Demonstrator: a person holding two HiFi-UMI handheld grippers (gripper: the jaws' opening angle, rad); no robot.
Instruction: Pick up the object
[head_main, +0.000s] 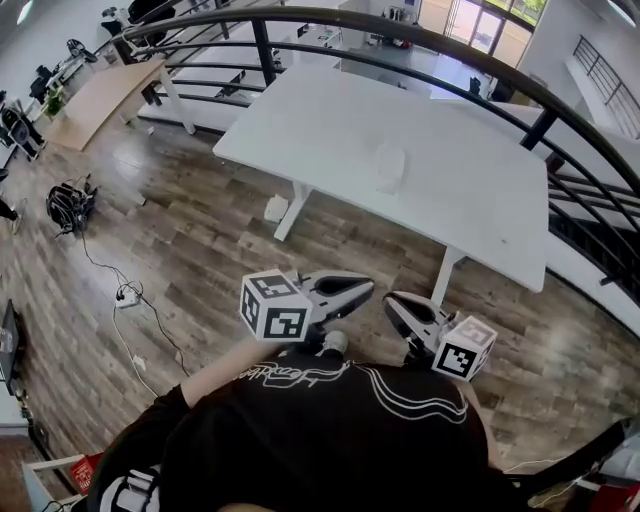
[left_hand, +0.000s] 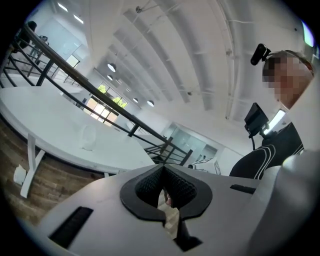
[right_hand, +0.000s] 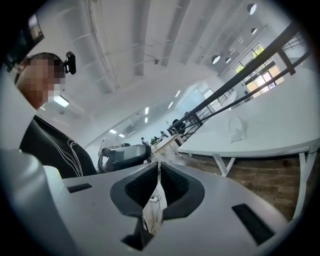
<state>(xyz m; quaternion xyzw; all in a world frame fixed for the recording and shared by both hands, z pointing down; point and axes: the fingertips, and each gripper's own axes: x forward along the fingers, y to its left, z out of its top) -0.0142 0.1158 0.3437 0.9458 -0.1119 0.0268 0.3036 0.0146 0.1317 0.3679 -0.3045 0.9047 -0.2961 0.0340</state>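
Observation:
The object is a small white thing lying near the middle of the white table. It also shows small and far off in the left gripper view as the object and in the right gripper view as the object. My left gripper and right gripper are held close to the person's chest, over the wooden floor and well short of the table. The left gripper has its jaws shut with nothing between them. So does the right gripper.
A dark curved railing runs behind the table. A small white box sits by the table's left leg. Cables and a power strip trail across the floor at left, beside a black bundle. A wooden desk stands far left.

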